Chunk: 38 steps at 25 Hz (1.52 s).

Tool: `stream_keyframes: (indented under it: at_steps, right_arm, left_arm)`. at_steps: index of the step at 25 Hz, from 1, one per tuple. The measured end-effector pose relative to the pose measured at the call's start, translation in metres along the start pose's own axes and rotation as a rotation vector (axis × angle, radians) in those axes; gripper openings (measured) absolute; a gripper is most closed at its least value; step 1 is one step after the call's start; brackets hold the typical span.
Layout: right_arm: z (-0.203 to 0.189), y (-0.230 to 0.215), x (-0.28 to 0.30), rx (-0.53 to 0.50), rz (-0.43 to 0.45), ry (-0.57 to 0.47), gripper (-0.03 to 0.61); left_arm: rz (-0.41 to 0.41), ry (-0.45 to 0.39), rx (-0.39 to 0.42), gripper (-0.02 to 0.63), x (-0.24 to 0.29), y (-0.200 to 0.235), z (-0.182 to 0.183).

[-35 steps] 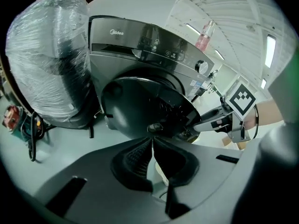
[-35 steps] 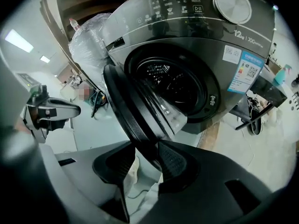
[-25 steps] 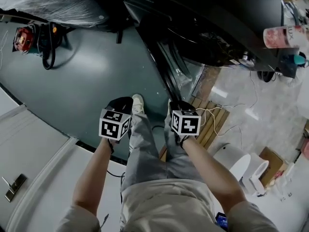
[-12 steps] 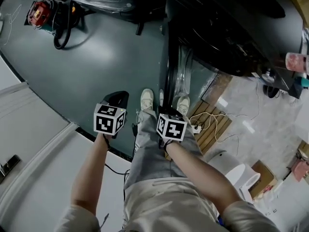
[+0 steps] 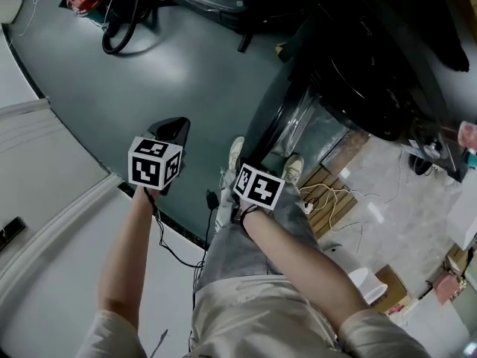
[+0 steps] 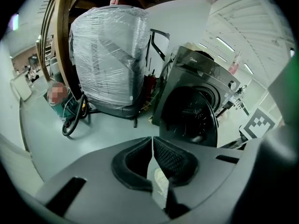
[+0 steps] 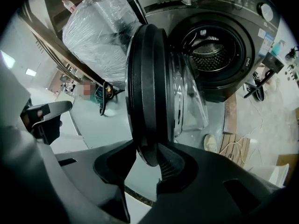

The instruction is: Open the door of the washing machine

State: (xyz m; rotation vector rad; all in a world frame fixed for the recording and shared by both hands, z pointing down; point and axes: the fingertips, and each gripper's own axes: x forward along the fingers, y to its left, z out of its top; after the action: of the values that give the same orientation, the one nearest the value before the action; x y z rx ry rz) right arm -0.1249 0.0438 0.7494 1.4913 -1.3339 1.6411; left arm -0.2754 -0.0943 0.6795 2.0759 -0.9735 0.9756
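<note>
The right gripper's (image 7: 148, 158) jaws pinch the lower rim of the door (image 7: 147, 78), one pad on each face, and they have just closed a touch tighter on it. The door hangs edge-on to that gripper's camera, swung well out from the washing machine (image 7: 219, 13), its clear inner bowl turned back toward the machine and the drum (image 7: 212, 50) fully exposed behind it. The left gripper's (image 6: 153, 141) jaws are pressed together with nothing between them. It hangs free on the door's outer side, farther from the machine than the right one, above the grey-green floor (image 5: 171, 73). Over the last second the head view shows the door's edge come round from lying fairly close along the machine's front to standing out from it at a wide angle. Both grippers have travelled outward with it, away from the machine, and the person's feet have shifted beside the door. A film-wrapped bundle (image 6: 107, 55) stands just beside the machine on the side the door swings toward, still well apart from the rim. Judging by the clear view into the drum, the opening is as good as done. What seems left is to let the rim go and draw the right gripper clear without knocking the door back toward the machine.
</note>
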Motion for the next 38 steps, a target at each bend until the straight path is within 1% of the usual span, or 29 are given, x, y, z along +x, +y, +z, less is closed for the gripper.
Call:
stream_keyframes:
  at_steps: [3, 6, 10, 13, 16, 20, 23, 27, 31, 34, 38]
  right_arm:
    - [0.003, 0.025, 0.013, 0.025, 0.019, 0.039, 0.156]
    - [0.005, 0.047, 0.026, 0.041, 0.022, 0.066, 0.147]
    - [0.011, 0.075, 0.035, 0.080, 0.017, 0.060, 0.143]
    - [0.018, 0.091, 0.043, 0.118, 0.030, 0.053, 0.141]
    - [0.025, 0.109, 0.052, 0.141, 0.052, 0.069, 0.141]
    - [0.036, 0.136, 0.068, 0.171, 0.070, 0.098, 0.141]
    - [0.049, 0.156, 0.078, 0.217, 0.085, 0.093, 0.143]
    - [0.062, 0.178, 0.087, 0.285, 0.093, 0.077, 0.141]
    - [0.073, 0.197, 0.094, 0.323, 0.123, 0.072, 0.144]
    - [0.078, 0.205, 0.098, 0.337, 0.141, 0.079, 0.146]
    - [0.080, 0.209, 0.101, 0.322, 0.181, 0.100, 0.153]
  left_arm:
    - [0.019, -0.014, -0.009, 0.029, -0.001, 0.015, 0.004]
    - [0.014, -0.024, -0.023, 0.029, -0.003, 0.021, 0.006]
    - [-0.002, -0.052, -0.038, 0.029, -0.010, 0.042, 0.020]
    - [0.006, -0.056, -0.041, 0.029, -0.010, 0.061, 0.028]
    - [0.015, -0.058, -0.049, 0.029, -0.012, 0.080, 0.031]
    - [0.033, -0.058, -0.070, 0.029, -0.015, 0.101, 0.033]
    - [0.045, -0.062, -0.086, 0.029, -0.018, 0.118, 0.041]
    - [0.035, -0.047, -0.069, 0.029, -0.020, 0.134, 0.050]
    - [0.024, -0.009, -0.056, 0.029, -0.014, 0.145, 0.049]
    - [0.027, 0.010, -0.053, 0.029, -0.008, 0.152, 0.048]
    - [0.035, 0.001, -0.076, 0.029, -0.008, 0.154, 0.050]
